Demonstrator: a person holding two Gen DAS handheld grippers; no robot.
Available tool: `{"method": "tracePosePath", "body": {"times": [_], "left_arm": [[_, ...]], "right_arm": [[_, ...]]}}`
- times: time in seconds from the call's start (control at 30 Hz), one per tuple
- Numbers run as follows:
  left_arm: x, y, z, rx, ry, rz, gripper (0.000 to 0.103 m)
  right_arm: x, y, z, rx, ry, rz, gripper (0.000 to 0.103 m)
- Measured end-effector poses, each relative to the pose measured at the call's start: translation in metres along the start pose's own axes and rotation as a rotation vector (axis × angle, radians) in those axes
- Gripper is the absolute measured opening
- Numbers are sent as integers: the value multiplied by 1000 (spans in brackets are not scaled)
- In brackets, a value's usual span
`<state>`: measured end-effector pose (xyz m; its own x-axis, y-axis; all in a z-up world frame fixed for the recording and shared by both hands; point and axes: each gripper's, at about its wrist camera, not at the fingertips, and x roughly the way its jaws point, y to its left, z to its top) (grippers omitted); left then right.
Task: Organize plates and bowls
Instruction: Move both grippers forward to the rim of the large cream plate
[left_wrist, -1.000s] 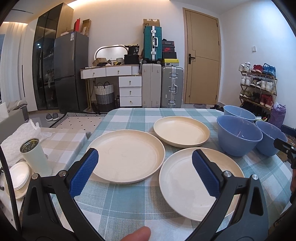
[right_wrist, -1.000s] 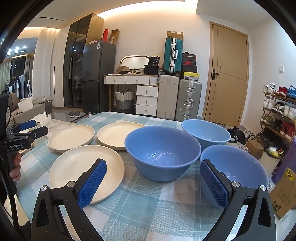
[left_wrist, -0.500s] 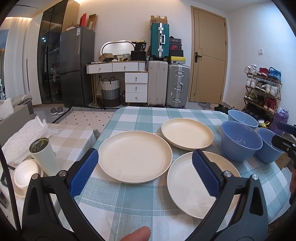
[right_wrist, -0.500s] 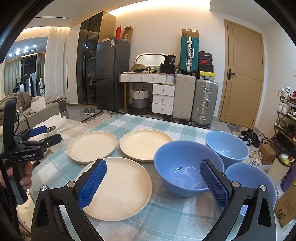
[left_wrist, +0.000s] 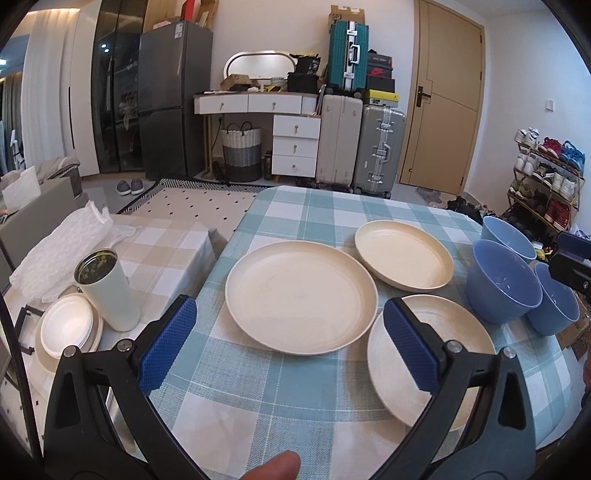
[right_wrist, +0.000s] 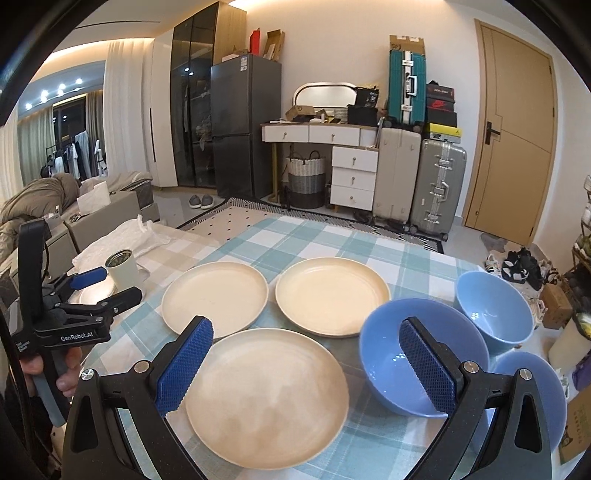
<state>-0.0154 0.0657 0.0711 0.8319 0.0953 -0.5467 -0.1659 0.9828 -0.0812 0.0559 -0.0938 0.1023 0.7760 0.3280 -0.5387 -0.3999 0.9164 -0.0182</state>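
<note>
Plates, three round cream ones (right_wrist: 266, 395), sit close together on the teal-checked cloth surface (left_wrist: 295, 218), three blue bowls (right_wrist: 421, 354) clustered just beside them; left hand-held gripper (left_wrist: 290, 341) and right hand-held gripper (right_wrist: 304, 365) both hover wide, gripping nothing

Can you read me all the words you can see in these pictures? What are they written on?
"GenRobot.AI": white letters on the black body of the left tongs, seen from the right wrist camera.
Smaller white print at the left end of that same body: too small to read.
Label on the fridge door: too small to read.
Print on the cardboard box atop the teal suitcase: blurred.
Plates, bowls and tablecloth: no words.
</note>
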Motion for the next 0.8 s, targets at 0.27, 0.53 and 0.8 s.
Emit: {"method": "tracePosePath", "body": {"times": [0.27, 0.53, 0.8], "left_arm": [[26, 19, 13, -46, 60, 10, 101], [59, 34, 20, -61, 119, 18, 101], [99, 48, 17, -73, 181, 27, 101]], "right_arm": [[31, 21, 31, -31, 46, 43, 103], [77, 29, 46, 12, 109, 83, 103], [123, 33, 41, 44, 151, 102, 103]]}}
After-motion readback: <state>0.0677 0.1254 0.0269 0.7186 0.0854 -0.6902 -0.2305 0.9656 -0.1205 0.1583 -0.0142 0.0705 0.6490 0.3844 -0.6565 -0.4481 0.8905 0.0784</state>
